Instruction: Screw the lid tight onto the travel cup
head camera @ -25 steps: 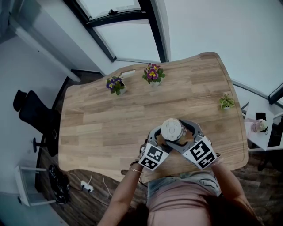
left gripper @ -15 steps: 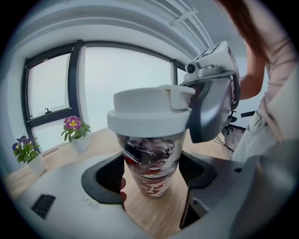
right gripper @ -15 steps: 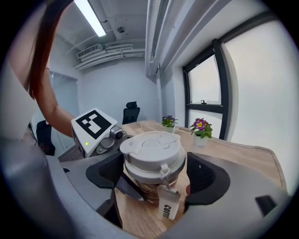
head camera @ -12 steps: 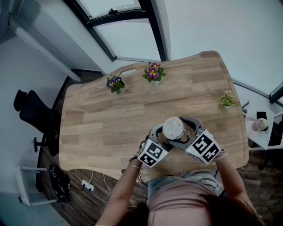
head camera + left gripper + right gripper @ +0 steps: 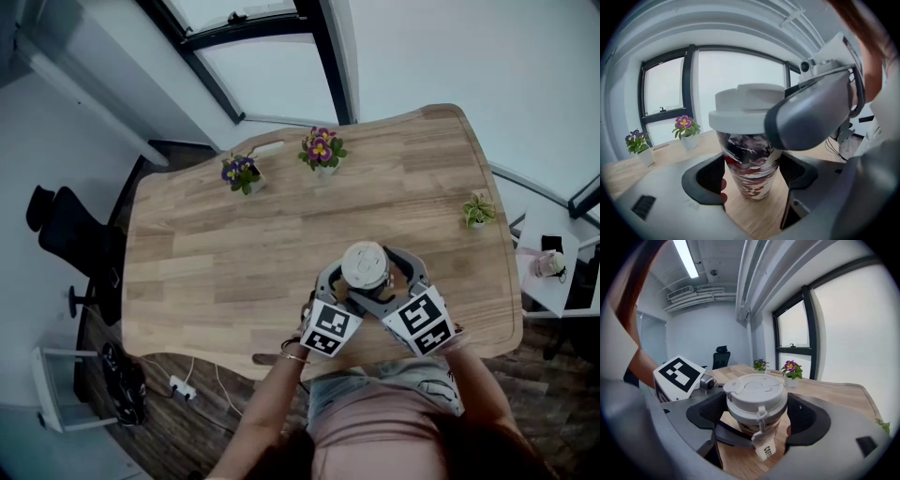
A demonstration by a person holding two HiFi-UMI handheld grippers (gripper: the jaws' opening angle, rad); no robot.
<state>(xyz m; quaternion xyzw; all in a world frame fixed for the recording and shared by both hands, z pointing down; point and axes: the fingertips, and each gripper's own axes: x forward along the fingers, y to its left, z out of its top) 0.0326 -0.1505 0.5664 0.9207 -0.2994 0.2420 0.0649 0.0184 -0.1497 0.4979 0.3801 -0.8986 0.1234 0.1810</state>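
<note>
A: Where is the travel cup (image 5: 749,161)?

B: Upright between the jaws of the left gripper (image 5: 751,180), with its base on the wooden surface (image 5: 206,253). The two dark pads press the patterned wall from either side, below the lid, so those jaws are clenched on the cup's body.

A: And the lid (image 5: 754,390)?

B: It is white, sits level on top of the cup, and is caught between the jaws of the right gripper (image 5: 757,411). One pad touches its rim on each side, so those jaws are grasping the lid. A small tag (image 5: 765,449) hangs from the lid's front edge, on the camera side of the jaws.

A: How do the two grippers sit against each other?

B: The right jaws are above and the left jaws below, meeting at the cup. In the left gripper view, a grey jaw of the right gripper covers the lid's right side.

A: Anything beyond the jaws?

B: A pot of pink flowers (image 5: 321,153) and a pot of purple flowers (image 5: 240,174) stand near the far edge of the surface, well apart from the cup. A small green plant (image 5: 479,215) stands off to the right.
</note>
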